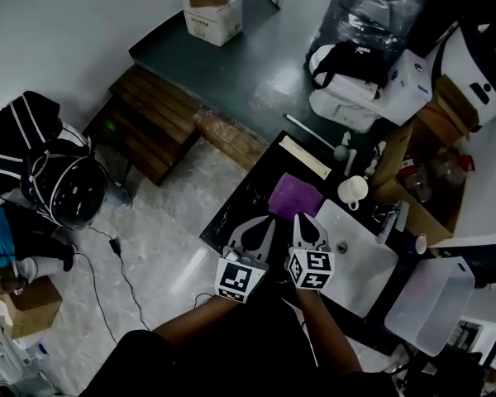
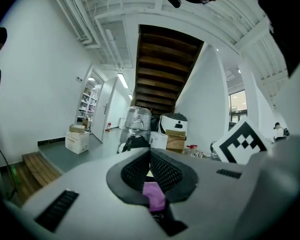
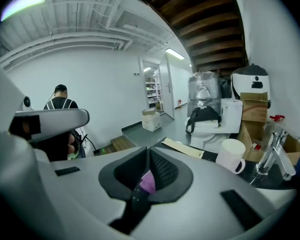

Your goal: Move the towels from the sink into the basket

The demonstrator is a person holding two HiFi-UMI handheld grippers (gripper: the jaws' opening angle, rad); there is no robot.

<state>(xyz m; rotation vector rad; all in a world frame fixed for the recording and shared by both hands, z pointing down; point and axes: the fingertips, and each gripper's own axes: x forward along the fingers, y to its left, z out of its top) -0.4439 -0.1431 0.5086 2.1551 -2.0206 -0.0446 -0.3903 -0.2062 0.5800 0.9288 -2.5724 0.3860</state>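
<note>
Item one: my left claw, clenched, with a fold of purple cloth showing between its pads.

Item two: my right claw, also clenched, with the same purple showing in its gap. It sits just beside the left claw, at the sink's left edge.

Item three: purple towel, out of the sink. It is spread over the dark tabletop just left of the sink, its near edge at the tips of both my claws.

Item four: white mug, on the tabletop at the sink's far corner, just beside the towel.

Item five: tap, at the sink's far right rim.

Item six: pale plastic tub, right of the sink and apart from it.
</note>
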